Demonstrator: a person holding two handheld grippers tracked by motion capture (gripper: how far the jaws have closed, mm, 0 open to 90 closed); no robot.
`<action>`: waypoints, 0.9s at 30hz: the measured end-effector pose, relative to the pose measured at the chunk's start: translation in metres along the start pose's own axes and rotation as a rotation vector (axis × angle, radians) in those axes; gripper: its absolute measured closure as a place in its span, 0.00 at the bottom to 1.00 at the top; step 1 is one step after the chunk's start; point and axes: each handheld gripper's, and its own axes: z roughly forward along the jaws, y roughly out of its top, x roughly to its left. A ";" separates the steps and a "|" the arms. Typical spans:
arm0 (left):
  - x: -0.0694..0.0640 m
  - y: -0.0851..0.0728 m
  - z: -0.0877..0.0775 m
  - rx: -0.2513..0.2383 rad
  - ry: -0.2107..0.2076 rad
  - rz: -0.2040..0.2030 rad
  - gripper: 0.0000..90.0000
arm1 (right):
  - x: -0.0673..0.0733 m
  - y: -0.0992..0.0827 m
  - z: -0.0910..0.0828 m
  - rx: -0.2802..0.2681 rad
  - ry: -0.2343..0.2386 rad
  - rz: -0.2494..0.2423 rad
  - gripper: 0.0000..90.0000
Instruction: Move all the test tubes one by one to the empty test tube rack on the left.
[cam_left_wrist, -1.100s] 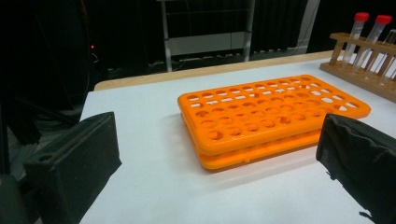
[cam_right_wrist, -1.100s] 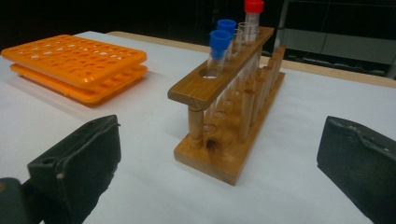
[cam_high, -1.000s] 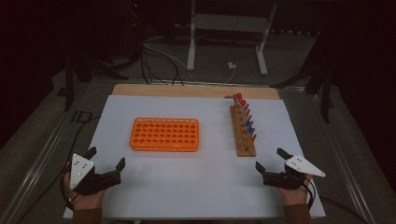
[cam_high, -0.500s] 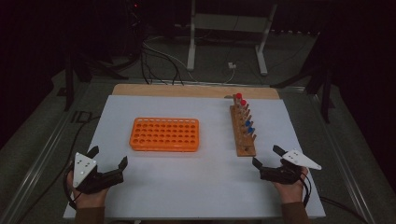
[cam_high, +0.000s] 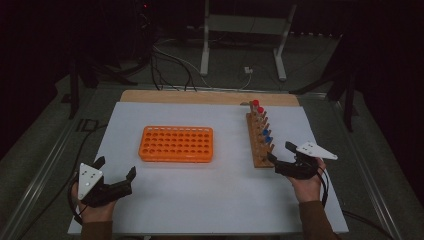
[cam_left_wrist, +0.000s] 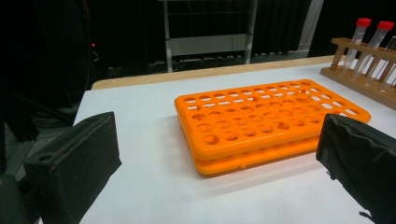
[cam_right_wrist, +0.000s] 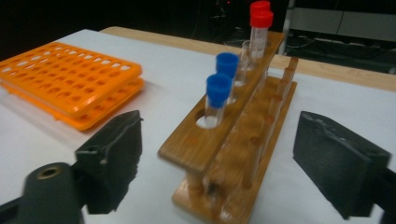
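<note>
An empty orange tube rack (cam_high: 176, 144) (cam_left_wrist: 261, 121) lies flat on the white table top. To its right a wooden rack (cam_high: 260, 142) (cam_right_wrist: 229, 140) runs front to back and holds two blue-capped tubes (cam_right_wrist: 218, 91) (cam_high: 266, 136) and two red-capped tubes (cam_right_wrist: 259, 21) (cam_high: 257, 107). My right gripper (cam_high: 280, 151) (cam_right_wrist: 219, 130) is open at the wooden rack's near end. Its jaws have just been closing, and the rack's end stands between them untouched. My left gripper (cam_high: 116, 167) (cam_left_wrist: 219, 126) rests open at the front left, facing the orange rack, with nothing in it.
A wooden strip (cam_high: 210, 96) borders the far edge of the white table top (cam_high: 215, 195). Behind the table are a metal stand (cam_high: 245, 30) and cables on the floor. Metal rails run along both table sides.
My right gripper has moved forward and a little up to the wooden rack's near end, and its jaws stand narrower. The left gripper has stayed where it was.
</note>
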 end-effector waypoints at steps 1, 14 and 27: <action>-0.001 0.000 0.001 0.002 0.000 -0.001 0.00 | 0.000 0.001 0.003 0.002 -0.006 -0.002 0.23; -0.002 0.000 0.003 0.004 -0.007 0.002 0.00 | 0.004 0.009 0.040 0.086 -0.062 -0.036 0.73; -0.003 -0.001 0.003 0.013 -0.011 0.007 0.00 | 0.015 0.011 0.049 0.097 -0.074 -0.054 0.84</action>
